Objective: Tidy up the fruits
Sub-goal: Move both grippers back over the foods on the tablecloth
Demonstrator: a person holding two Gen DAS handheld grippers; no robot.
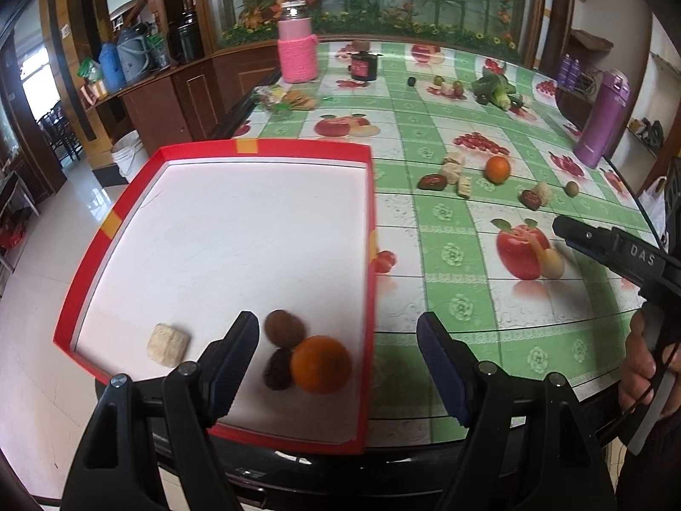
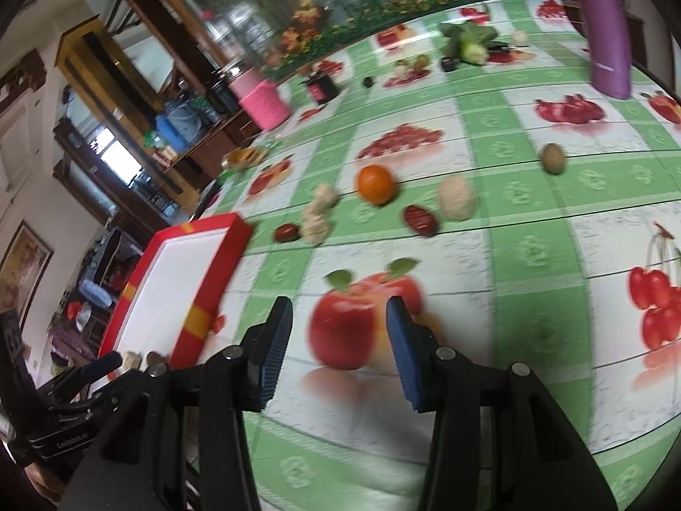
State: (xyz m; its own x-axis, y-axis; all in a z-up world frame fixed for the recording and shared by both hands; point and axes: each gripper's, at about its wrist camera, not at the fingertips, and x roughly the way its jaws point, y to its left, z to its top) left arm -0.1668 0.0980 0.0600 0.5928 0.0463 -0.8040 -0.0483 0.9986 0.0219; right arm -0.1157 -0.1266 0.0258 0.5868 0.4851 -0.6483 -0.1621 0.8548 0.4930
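A red-rimmed white tray (image 1: 161, 157) lies at the table's left; it also shows in the right wrist view (image 2: 204, 294). In its near corner lie an orange (image 1: 321, 364), a brown kiwi (image 1: 284, 327), a dark red date (image 1: 278, 368) and a beige puffed cake (image 1: 168, 344). My left gripper (image 1: 338, 357) is open and empty over that corner. On the table lie another orange (image 2: 375, 184), red dates (image 2: 421, 219), beige cakes (image 2: 456, 198) and a kiwi (image 2: 553, 158). My right gripper (image 2: 338, 343) is open and empty above the tablecloth, short of them.
The green fruit-print tablecloth (image 1: 459, 255) covers the table. A purple bottle (image 1: 600, 121) stands at the right, a pink-sleeved jar (image 1: 296, 49) and a dark cup (image 1: 364, 66) at the back, with leafy greens (image 1: 496, 87) and small fruits. Wooden cabinets stand to the left.
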